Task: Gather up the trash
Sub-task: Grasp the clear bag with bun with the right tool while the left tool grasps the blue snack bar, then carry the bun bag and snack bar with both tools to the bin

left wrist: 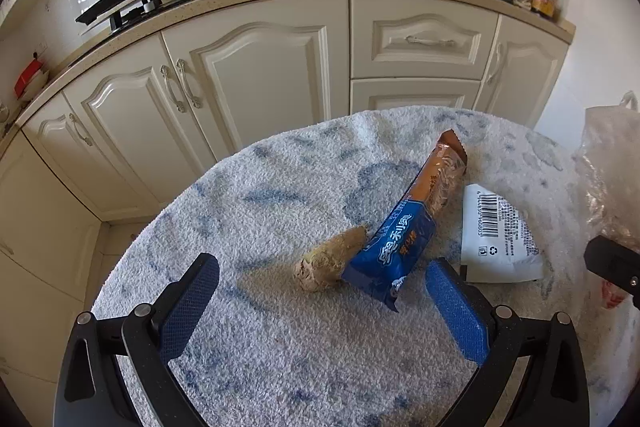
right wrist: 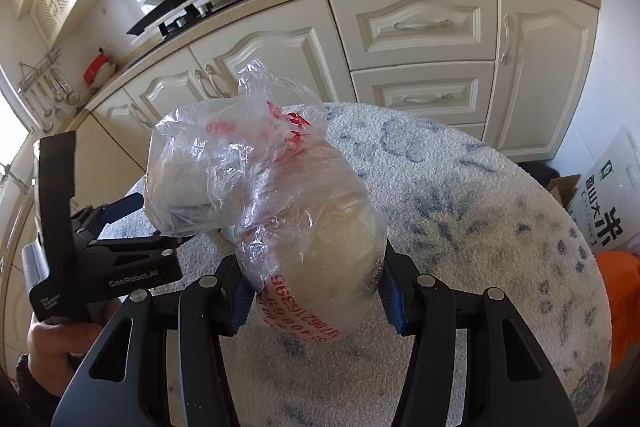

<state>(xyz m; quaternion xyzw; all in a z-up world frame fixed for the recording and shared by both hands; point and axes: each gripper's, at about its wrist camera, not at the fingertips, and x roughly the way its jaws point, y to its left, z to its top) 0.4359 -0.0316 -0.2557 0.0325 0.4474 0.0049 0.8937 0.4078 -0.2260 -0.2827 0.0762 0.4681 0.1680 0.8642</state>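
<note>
- The left hand-held gripper hovers low over the desk, jaws spread wide, nothing between them.
- The right hand-held gripper is clamped on a plastic bag.

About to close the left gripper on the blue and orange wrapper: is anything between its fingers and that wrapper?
Nothing lies in front of it. The left gripper is open, with only bare towel before the blue and orange wrapper. A brown lump touches the wrapper's left side and could get pinched too.
</note>
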